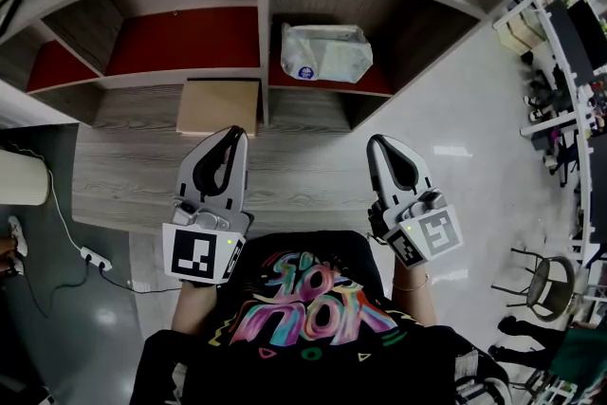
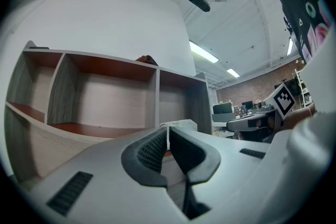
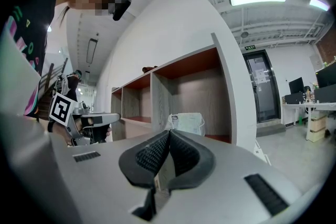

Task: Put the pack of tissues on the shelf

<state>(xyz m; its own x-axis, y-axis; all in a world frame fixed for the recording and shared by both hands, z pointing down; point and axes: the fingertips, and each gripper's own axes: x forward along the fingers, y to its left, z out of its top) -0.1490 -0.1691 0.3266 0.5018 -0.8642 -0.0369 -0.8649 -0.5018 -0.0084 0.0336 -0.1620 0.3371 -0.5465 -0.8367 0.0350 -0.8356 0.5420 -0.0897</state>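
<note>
Both left gripper (image 1: 236, 134) and right gripper (image 1: 377, 141) have jaws together, empty, facing the tissue pack (image 1: 325, 52).

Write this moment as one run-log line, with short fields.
tissue pack: on shelf, right compartment | left gripper: jaws shut, empty | right gripper: jaws shut, empty

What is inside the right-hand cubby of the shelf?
A white pack of tissues lies in there, on the red floor of the shelf. The pack covers the floor under it and the corner behind it, so anything there can't be seen.
</note>
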